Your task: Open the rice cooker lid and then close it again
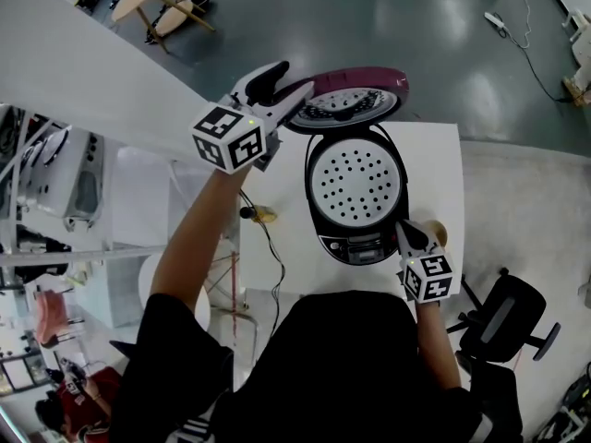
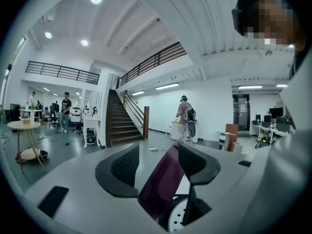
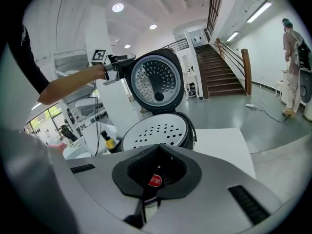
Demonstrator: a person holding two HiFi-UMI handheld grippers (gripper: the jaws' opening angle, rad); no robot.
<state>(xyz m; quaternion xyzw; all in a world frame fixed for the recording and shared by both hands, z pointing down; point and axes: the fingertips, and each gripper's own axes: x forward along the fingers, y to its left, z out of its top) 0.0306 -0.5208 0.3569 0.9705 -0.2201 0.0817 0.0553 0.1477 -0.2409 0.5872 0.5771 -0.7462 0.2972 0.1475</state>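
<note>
Left claw (image 1: 283, 83) straddles the raised lid's (image 1: 367, 74) rim, jaws wide. Right claw (image 1: 407, 235), jaws together and empty, points at the red button (image 3: 155, 180) on the cooker's (image 1: 358, 244) front.

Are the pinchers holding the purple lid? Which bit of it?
Not gripped. The left gripper straddles the open lid's side edge, with a gap at one jaw. The right gripper is shut and empty.
</note>
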